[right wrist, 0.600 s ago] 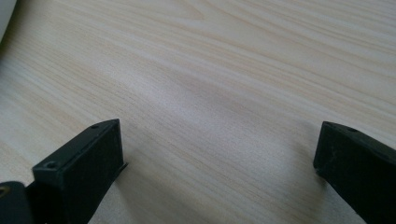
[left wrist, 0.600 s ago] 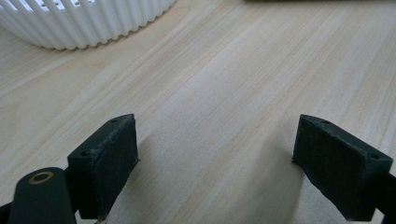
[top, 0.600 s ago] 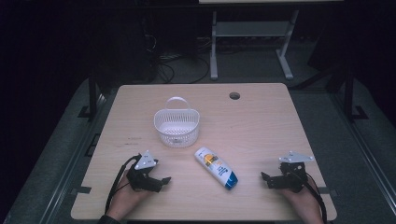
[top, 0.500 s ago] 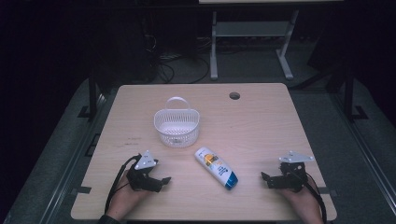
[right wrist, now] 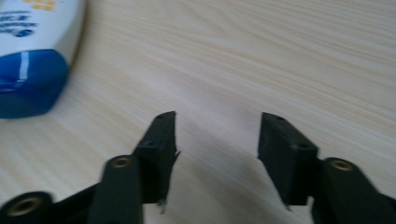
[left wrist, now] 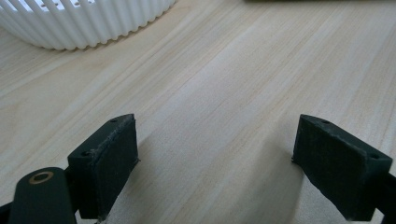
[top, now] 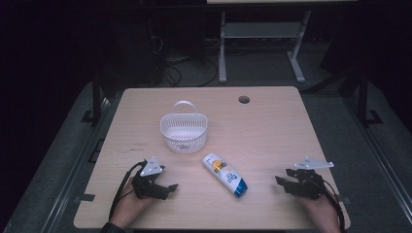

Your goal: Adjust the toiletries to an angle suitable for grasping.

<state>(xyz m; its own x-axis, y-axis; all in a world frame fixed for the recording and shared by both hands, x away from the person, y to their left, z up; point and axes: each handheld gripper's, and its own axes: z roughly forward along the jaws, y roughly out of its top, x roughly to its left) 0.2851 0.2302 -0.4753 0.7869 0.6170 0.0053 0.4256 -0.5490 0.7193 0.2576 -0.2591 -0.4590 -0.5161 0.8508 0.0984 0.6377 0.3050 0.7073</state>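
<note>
A white bottle with a blue cap (top: 225,174) lies on its side near the front middle of the wooden table (top: 272,131). In the right gripper view its blue end (right wrist: 28,79) shows at the upper left. Behind it stands a white slatted basket (top: 183,129) with a handle, seen at the top left of the left gripper view (left wrist: 79,21). My left gripper (top: 167,188) rests low at the front left, jaws open over bare wood (left wrist: 215,158). At the front right, my right gripper (top: 281,182) is open with nothing between its jaws (right wrist: 217,140).
A round cable hole (top: 244,99) is in the table's far right part. Dark floor, cables and a metal stand (top: 262,43) lie beyond the far edge. A hand holds each gripper near the front edge.
The left gripper has shifted slightly. The bottle, the basket and the right gripper stay where they were.
</note>
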